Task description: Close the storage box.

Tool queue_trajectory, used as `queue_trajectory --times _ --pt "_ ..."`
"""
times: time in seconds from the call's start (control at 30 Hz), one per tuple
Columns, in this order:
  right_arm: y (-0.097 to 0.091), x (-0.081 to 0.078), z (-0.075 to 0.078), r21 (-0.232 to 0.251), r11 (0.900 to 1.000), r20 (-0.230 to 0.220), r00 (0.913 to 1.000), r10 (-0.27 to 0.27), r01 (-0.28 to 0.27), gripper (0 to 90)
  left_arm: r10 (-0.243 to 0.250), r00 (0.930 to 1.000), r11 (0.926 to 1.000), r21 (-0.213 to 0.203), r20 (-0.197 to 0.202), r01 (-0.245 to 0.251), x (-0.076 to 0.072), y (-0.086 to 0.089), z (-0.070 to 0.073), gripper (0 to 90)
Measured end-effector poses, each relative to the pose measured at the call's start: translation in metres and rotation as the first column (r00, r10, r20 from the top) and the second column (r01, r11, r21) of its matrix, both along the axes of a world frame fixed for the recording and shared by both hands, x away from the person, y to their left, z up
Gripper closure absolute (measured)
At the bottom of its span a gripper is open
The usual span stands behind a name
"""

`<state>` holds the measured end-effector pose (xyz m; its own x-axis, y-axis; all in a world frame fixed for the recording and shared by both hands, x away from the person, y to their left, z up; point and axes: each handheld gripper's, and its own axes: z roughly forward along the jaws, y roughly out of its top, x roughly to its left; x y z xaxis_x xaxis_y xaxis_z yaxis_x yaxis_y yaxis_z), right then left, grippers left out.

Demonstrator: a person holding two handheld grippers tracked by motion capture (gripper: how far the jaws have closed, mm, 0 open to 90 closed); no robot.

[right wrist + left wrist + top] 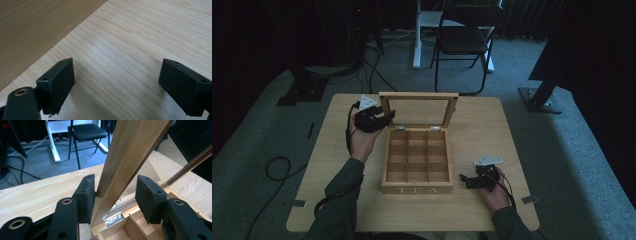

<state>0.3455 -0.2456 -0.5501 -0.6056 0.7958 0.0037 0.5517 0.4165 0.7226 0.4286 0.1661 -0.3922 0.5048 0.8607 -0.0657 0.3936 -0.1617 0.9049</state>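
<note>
A pale wooden tea box [417,187] sits mid-surface, square-cornered, "TEA" lettered on its front wall, its inside cut into a grid of small bare compartments. Its lid [418,111] stands up at the back, a wooden frame around a clear pane, on small metal hinges [113,218]. The surface [492,130] is light wood-grain laminate with rounded corners.

The left hand-held gripper [384,120] is up at the lid's left edge, and in the left gripper view the lid's smooth frame runs right between the black, blocky jaws. The left pad [87,197] lies against the wood, the right one stands off, so the jaws are parted with nothing pinched.

The right hand-held gripper [468,180] lies low, just beside the box's front right corner, jaws spread wide over bare surface, gripping nothing.

There is open room right of the box and along the near edge. A black chair [464,37] stands beyond on grey carpet.
</note>
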Motion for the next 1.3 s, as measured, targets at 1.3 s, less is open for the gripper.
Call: queue_trajectory --times 1.3 --pt "0.0 0.0 0.0 0.0 1.0 0.001 1.0 0.0 0.0 12.8 0.019 0.9984 0.9997 -0.016 0.053 -0.019 -0.056 0.003 0.025 57.9"
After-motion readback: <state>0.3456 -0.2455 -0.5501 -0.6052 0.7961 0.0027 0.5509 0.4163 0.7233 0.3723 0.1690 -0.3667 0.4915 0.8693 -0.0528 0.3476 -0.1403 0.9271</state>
